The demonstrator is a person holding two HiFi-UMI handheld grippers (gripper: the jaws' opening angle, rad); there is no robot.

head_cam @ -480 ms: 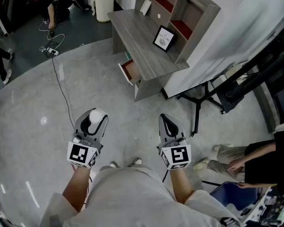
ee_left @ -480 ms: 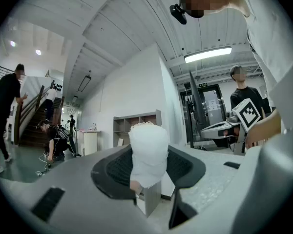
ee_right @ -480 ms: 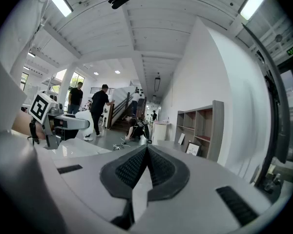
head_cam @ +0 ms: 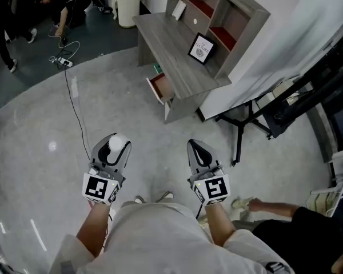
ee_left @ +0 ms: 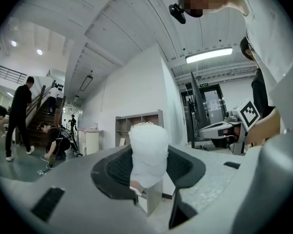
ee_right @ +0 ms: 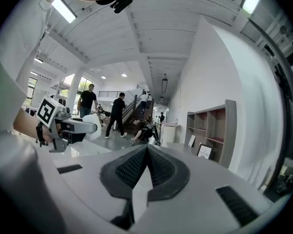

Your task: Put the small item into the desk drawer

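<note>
My left gripper (head_cam: pixel 118 143) is shut on a small white roll (head_cam: pixel 118 141), which stands upright between its black pads (ee_left: pixel 119 167); the white roll (ee_left: pixel 148 153) fills the middle of the left gripper view. My right gripper (head_cam: pixel 198 147) is shut with nothing in it, its two pads (ee_right: pixel 136 165) pressed together. Both grippers are held level above the floor, side by side. Ahead stands the grey desk (head_cam: pixel 171 53) with its drawer (head_cam: pixel 159 88) pulled open, showing a reddish inside. The desk (ee_right: pixel 183 127) also shows in the right gripper view.
A shelf unit (head_cam: pixel 220 10) and a framed picture (head_cam: pixel 202 48) stand on the desk. A black stand (head_cam: pixel 246 119) sits right of it. A cable and power strip (head_cam: pixel 64 62) lie on the floor at left. A crouching person's arm (head_cam: pixel 271 210) reaches in at bottom right.
The view has shifted slightly, so the desk sits a little to the right. The person at right has bent lower. Both grippers keep their places, the roll still held.
</note>
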